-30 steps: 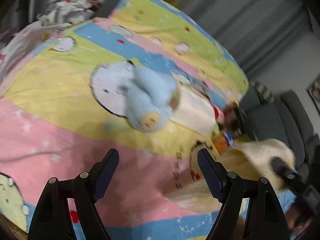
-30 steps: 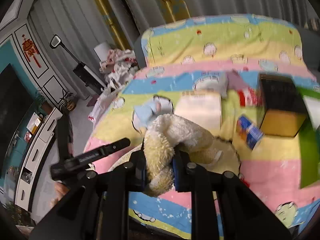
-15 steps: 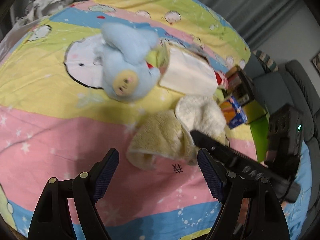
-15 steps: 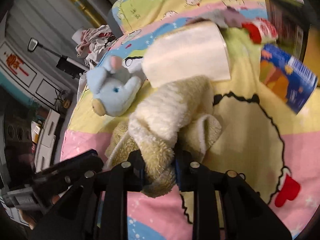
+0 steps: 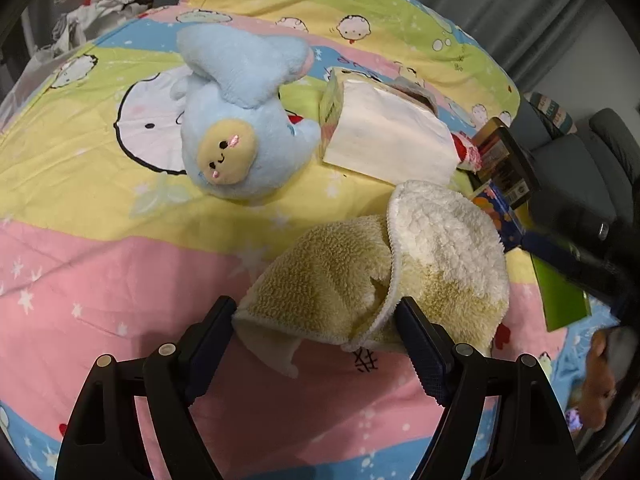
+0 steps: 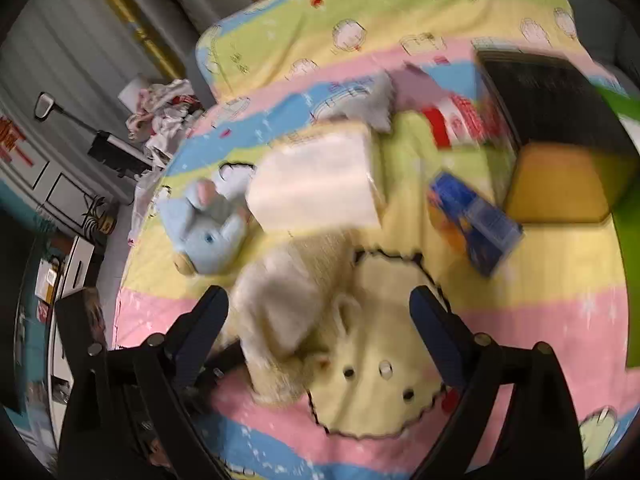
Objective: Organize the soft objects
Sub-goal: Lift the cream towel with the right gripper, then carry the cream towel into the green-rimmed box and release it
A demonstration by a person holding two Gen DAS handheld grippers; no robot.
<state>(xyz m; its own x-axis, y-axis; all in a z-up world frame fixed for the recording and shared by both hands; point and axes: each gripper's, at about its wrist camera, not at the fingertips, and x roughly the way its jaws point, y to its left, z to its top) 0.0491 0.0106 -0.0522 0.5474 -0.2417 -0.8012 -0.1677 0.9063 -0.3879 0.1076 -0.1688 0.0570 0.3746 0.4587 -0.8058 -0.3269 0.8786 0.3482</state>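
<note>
Releasing the fleece cloth [image 5: 360, 276] onto the bedsheet [image 5: 100, 272], the right gripper [image 6: 320, 320] is opening, pads clear of it. Left gripper [image 5: 316, 336] stands spread around its near edge; pinch low, catching both layers

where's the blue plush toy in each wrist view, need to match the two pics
Left wrist: the blue plush toy lies upper centre-left, face toward the camera, just left of the white tissue pack.
Right wrist: the blue plush toy sits left of centre, blurred, again left of the white tissue pack.
Shared landmark: the white tissue pack, with the fluffy cream towel in front of it.
</note>
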